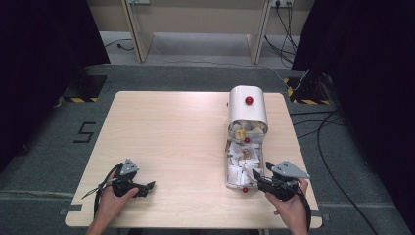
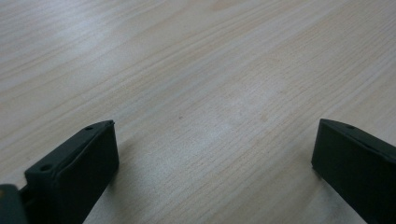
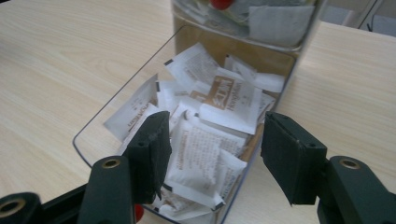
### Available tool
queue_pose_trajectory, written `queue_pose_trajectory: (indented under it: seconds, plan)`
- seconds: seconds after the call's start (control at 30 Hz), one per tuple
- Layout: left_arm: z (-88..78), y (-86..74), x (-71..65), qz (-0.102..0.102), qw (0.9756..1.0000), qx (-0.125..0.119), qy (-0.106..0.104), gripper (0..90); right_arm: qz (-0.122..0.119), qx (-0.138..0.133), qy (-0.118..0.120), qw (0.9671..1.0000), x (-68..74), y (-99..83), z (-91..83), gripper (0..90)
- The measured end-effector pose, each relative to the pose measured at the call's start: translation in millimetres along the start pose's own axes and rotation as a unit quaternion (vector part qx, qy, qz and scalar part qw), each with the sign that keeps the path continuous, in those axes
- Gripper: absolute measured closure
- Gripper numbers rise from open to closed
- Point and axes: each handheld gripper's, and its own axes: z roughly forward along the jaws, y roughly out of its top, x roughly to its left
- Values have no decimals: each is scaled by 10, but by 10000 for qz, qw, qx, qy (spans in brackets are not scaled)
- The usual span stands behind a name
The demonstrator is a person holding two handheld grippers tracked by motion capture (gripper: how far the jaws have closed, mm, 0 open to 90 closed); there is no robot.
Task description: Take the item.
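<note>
Bench (image 1: 186, 142): pale wood-grain top, seen from above with both of the person's hands at its near edge.

Box (image 1: 231, 169): clear plastic, long and narrow, lying on the right half of the bench, its near end open towards the right claw. A white lid (image 1: 248, 110) with a red knob (image 1: 249, 100) covers its far end; a second red knob (image 1: 245, 190) sits at the near end.

Sachets (image 3: 205, 135): white paper packets, some printed in brown, heaped loosely inside the box; the count is hard to judge.

Right claw (image 1: 258, 177): held at the near right corner of the bench, tips at the box's near end. In the right gripper view (image 3: 215, 149) its jaws stand partly apart, neither wide nor narrow, straddling the near part of the heap. The left jaw sits over the box's near corner among the packets; the right jaw seems to lie just outside the box wall. The pads press on nothing that can be made out.

Left claw (image 1: 149, 186): near left of the bench, well apart from the box. In the left gripper view (image 2: 215, 154) its jaws stand wide, bare wood between them.
</note>
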Motion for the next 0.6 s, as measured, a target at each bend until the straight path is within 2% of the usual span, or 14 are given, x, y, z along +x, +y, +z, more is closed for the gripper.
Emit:
queue_pose_trajectory:
  seconds: [0.17, 0.6]
  plan:
    - [0, 0, 0, 0, 10000, 1, 0, 0, -36, 57, 111, 9999, 59, -19, 32, 441]
    - [0, 0, 0, -1, 10000, 2, -2, 0, -84, 96, 172, 9998, 83, -45, 41, 452]
